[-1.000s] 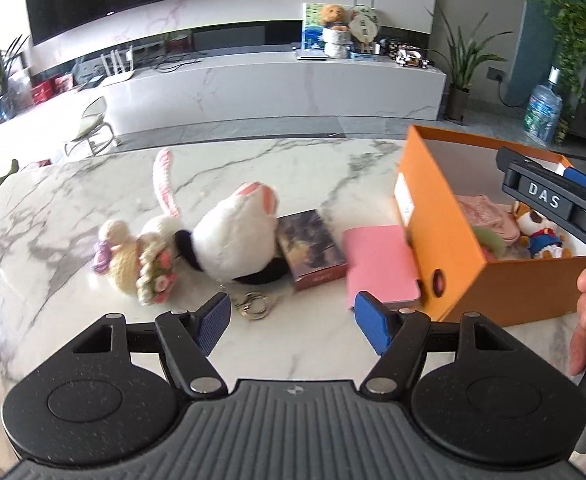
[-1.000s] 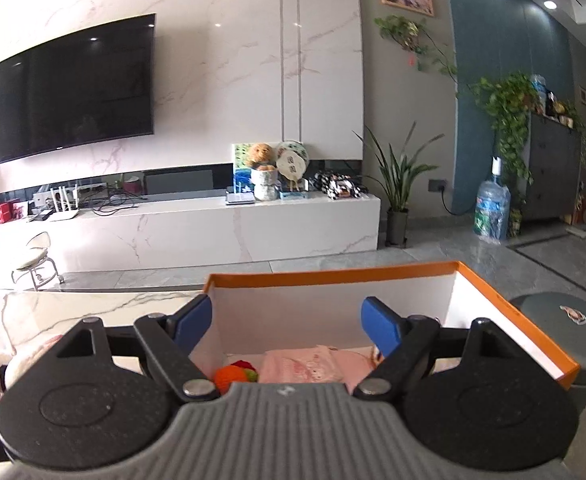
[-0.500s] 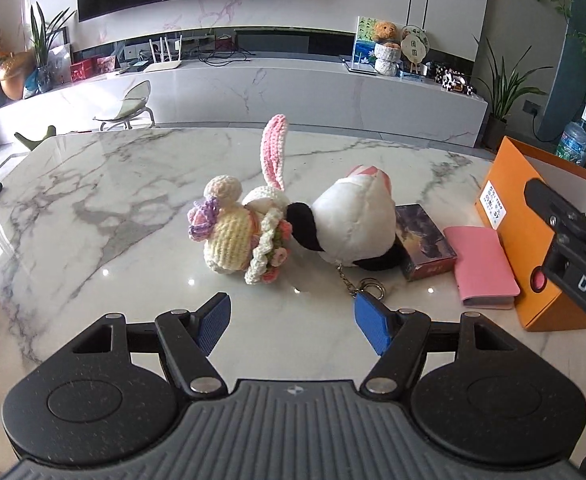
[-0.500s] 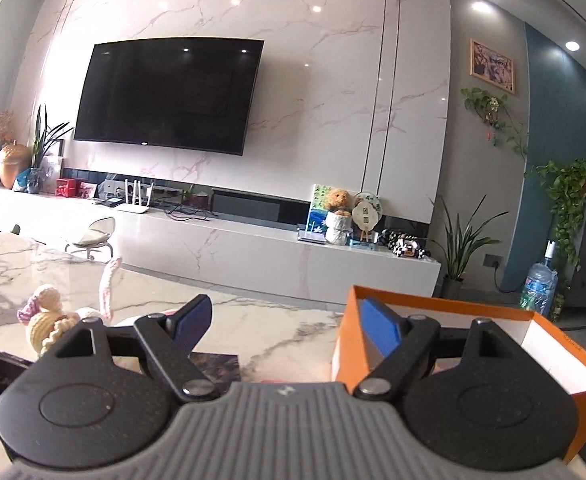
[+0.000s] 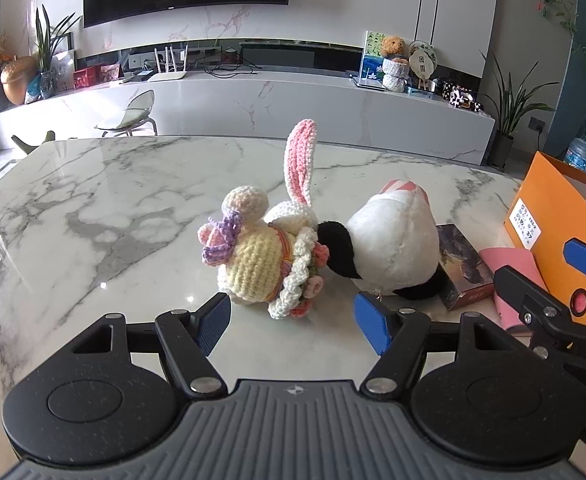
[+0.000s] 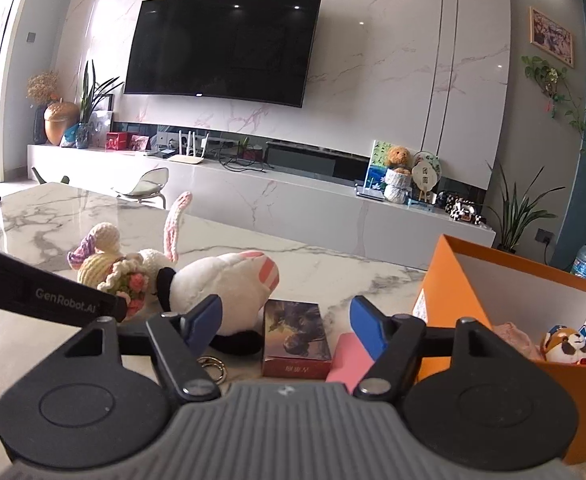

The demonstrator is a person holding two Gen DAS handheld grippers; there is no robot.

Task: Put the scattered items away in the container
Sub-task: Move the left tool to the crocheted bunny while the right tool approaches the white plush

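Marble covers the big table [image 5: 93, 208], and a TV hangs on the wall far behind it. At the table's right side sits the orange box [image 6: 449, 280], with a few toys already inside. Four things wait outside it in a row. Biggest is the white and black plush [image 5: 393, 248], then the knitted bunny [image 5: 261, 256] touching it, then the small card box [image 6: 296, 336], then the pink wallet [image 6: 347, 356] right beside the orange box. The left gripper [image 5: 291, 322] is spread wide with nothing in it, close in front of the bunny. The right gripper [image 6: 285, 328] is closing, with nothing between its jaws, low over the card box. This looks like reaching for the next toy. Next, the left one likely needs to slide around the bunny and squeeze.
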